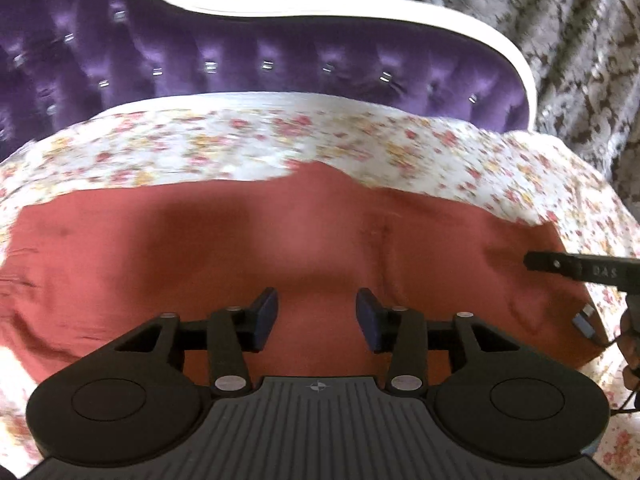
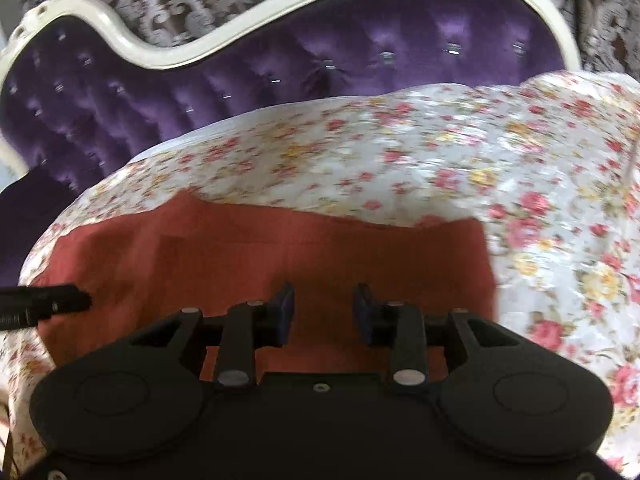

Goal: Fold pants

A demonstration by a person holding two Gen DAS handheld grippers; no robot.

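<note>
Rust-red pants [image 1: 248, 240] lie spread flat on a floral bedsheet [image 1: 200, 148]; they also show in the right wrist view [image 2: 240, 256]. My left gripper [image 1: 317, 318] is open and empty, hovering over the pants' near middle. My right gripper [image 2: 323, 312] is open and empty, over the pants' right part. The right gripper's finger [image 1: 580, 268] enters the left wrist view at the pants' right edge. The left gripper's finger [image 2: 44, 304] enters the right wrist view at the pants' left edge.
A purple tufted headboard [image 1: 240, 52] with a white frame [image 1: 360, 20] stands behind the bed. A grey patterned curtain [image 1: 560, 40] hangs beyond it. The floral sheet [image 2: 520, 200] extends to the right of the pants.
</note>
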